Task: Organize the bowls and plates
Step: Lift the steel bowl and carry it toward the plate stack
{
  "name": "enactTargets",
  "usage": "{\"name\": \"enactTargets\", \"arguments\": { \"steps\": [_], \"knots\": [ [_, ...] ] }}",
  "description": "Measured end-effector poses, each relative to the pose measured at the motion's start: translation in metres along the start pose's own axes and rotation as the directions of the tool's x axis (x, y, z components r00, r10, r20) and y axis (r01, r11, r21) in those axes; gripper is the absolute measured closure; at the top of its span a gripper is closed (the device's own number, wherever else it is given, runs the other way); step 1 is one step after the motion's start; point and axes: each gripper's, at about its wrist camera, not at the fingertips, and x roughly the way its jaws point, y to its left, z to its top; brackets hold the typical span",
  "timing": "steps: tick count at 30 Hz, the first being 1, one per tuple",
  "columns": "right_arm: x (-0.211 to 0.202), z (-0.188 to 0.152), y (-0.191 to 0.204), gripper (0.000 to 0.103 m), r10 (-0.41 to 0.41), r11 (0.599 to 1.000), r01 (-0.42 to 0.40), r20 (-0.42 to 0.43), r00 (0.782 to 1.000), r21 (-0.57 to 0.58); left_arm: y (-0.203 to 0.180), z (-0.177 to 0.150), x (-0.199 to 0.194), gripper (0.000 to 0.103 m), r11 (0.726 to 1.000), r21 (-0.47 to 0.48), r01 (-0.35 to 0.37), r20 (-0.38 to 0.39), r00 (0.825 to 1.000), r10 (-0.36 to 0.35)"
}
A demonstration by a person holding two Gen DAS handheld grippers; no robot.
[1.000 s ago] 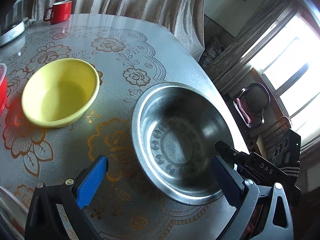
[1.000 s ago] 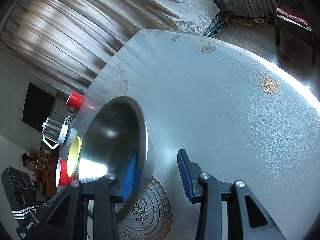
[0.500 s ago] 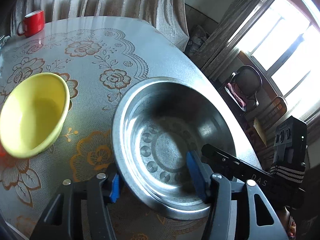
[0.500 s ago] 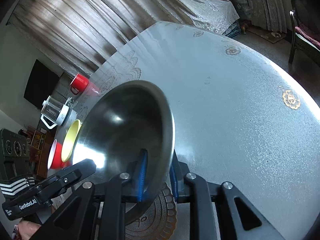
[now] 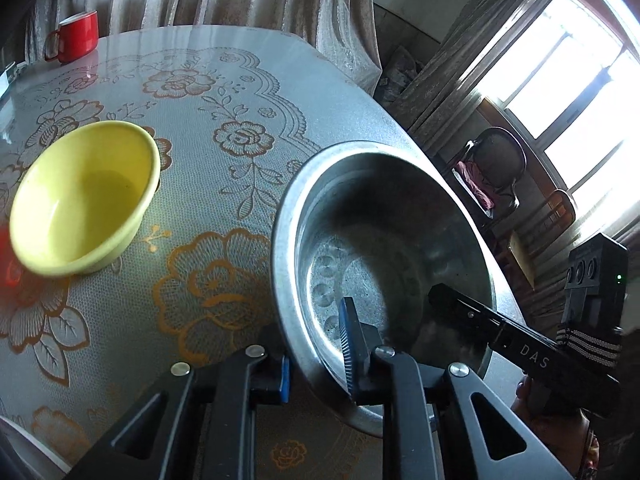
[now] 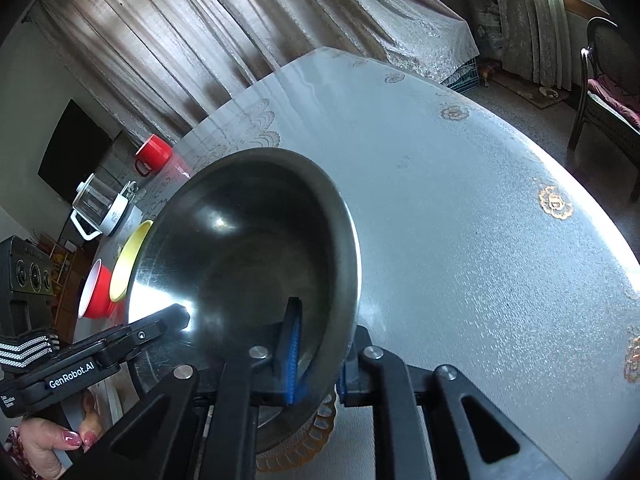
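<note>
A large steel bowl (image 5: 380, 248) stands on the flowered tablecloth near the table's edge. My left gripper (image 5: 316, 352) straddles its near rim, one blue pad outside and one inside. Its jaws are closing and the pads press on the wall. My right gripper (image 6: 320, 344) is shut on the opposite rim of the steel bowl (image 6: 248, 248), and its black finger also shows in the left wrist view. A yellow bowl (image 5: 84, 196) sits empty to the left. Behind that yellow bowl (image 6: 128, 264) stands a red bowl (image 6: 96, 296).
A red mug (image 5: 76, 36) stands at the far side of the round table (image 6: 460, 220), with a glass jug (image 6: 100, 208) near it. Curtains hang behind. A dark chair (image 5: 496, 168) stands beyond the table edge by the window. A person's hand (image 6: 48, 444) holds the left gripper.
The left gripper's jaws went from wide open to closed around the steel bowl's rim. The right gripper's jaws closed onto the opposite rim. Both hands rolled a little.
</note>
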Motion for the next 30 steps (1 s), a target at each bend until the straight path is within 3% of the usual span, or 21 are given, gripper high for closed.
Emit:
{"name": "enactTargets", "arguments": {
  "steps": [8,17,30],
  "knots": [
    [-0.023,-0.019,0.009,0.09,0.013,0.999,-0.013,-0.001,1.0,-0.032,0.0,-0.037,-0.04,0.083,0.999,-0.038,0.011,0.044,0.999,-0.009],
    [-0.045,-0.051,0.044,0.09,0.058,0.993,-0.06,-0.022,0.998,-0.105,0.015,-0.09,-0.094,0.083,0.999,-0.048,-0.006,0.105,0.994,0.011],
    [-0.051,-0.095,0.077,0.09,0.031,0.987,-0.045,-0.089,0.996,-0.153,0.041,-0.127,-0.111,0.083,0.997,-0.074,-0.003,0.108,0.994,0.011]
  ]
}}
